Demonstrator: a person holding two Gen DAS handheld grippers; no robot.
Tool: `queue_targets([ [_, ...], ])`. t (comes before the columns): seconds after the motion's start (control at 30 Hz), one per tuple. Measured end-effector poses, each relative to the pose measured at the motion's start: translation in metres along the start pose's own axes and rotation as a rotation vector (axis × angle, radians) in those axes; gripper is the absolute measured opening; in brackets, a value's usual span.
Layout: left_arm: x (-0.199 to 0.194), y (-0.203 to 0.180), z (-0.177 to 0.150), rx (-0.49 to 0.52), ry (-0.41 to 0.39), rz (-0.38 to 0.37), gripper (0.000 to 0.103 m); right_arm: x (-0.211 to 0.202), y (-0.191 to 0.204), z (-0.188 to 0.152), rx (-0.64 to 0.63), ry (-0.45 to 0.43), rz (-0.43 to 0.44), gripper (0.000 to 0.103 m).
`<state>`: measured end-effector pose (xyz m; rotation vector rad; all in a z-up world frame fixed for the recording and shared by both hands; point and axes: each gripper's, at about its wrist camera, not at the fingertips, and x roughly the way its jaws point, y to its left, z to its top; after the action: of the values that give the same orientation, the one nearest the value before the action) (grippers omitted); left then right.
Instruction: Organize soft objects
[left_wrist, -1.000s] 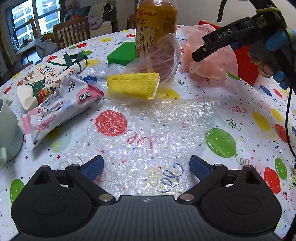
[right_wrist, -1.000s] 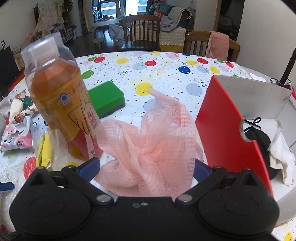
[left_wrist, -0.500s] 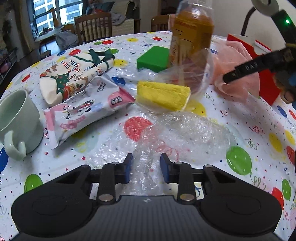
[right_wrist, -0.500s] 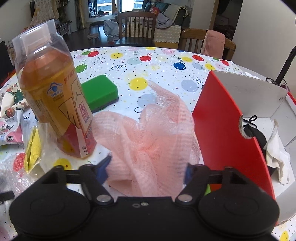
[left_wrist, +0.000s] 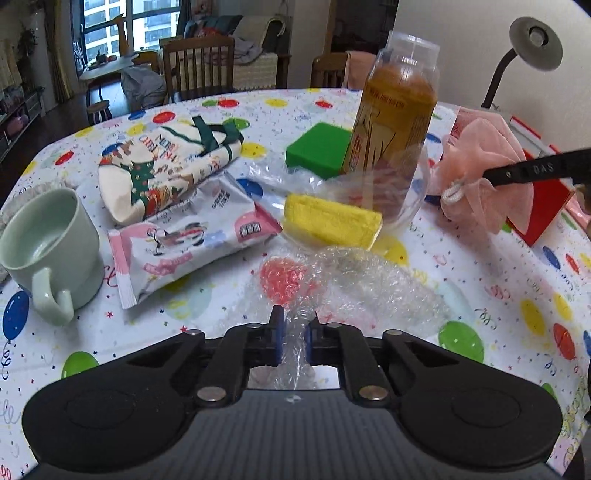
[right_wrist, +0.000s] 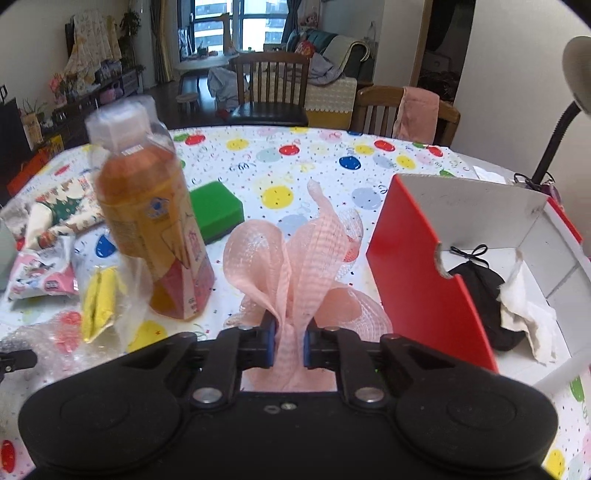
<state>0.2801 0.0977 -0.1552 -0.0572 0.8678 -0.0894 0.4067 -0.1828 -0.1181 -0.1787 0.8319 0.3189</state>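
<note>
My right gripper (right_wrist: 289, 341) is squeezing shut on the pink puff (right_wrist: 295, 266). The red box (right_wrist: 424, 266) is sitting just right of it, probably closest to this hand.

Round table (right_wrist: 317, 155) under a white cloth printed with coloured balloons and confetti. Beyond its far edge, a dark wooden slat-back chair (right_wrist: 271, 90) with a black seat, and beside it a second wooden chair (right_wrist: 406, 110) draped with a pink towel (right_wrist: 419, 112). Farther back, a sofa (right_wrist: 332, 55) heaped with blankets and cushions, a cream crocheted cover hanging over its end. Tall windows (right_wrist: 236, 26) at the rear, daylight and apartment blocks outside. Small round side table (left_wrist: 107, 70) and low stool (left_wrist: 98, 109) on dark floor. Low cabinet (right_wrist: 92, 96) along the left wall, cluttered with plants and trinkets. Plain cream wall (right_wrist: 517, 74) on the right; grey gooseneck desk lamp (left_wrist: 532, 37) in front of it.
</note>
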Motion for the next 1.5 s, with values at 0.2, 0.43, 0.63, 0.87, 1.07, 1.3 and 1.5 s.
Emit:
queue_targets([
  [0.2,-0.020,0.004,0.006,-0.012,-0.042,-0.022,0.008,-0.037,-0.001,-0.005,0.024,-0.042,0.023,0.011],
  [0.43,-0.051,0.005,0.017,-0.022,-0.097,-0.064,0.008,-0.081,-0.002,-0.012,0.064,-0.067,0.047,0.011],
  [0.63,-0.080,0.000,0.031,-0.020,-0.138,-0.100,0.008,-0.117,-0.002,-0.016,0.097,-0.090,0.075,0.011],
  [0.87,-0.108,-0.018,0.052,0.009,-0.162,-0.143,0.008,-0.157,-0.004,-0.015,0.125,-0.110,0.078,0.011],
  [1.07,-0.124,-0.043,0.073,0.044,-0.188,-0.194,0.008,-0.187,-0.012,-0.011,0.126,-0.138,0.060,0.011],
  [1.3,-0.135,-0.083,0.103,0.108,-0.239,-0.248,0.008,-0.210,-0.038,-0.002,0.129,-0.172,0.028,0.011],
  [1.5,-0.135,-0.122,0.130,0.153,-0.273,-0.268,0.008,-0.218,-0.069,0.008,0.140,-0.196,0.012,0.011],
])
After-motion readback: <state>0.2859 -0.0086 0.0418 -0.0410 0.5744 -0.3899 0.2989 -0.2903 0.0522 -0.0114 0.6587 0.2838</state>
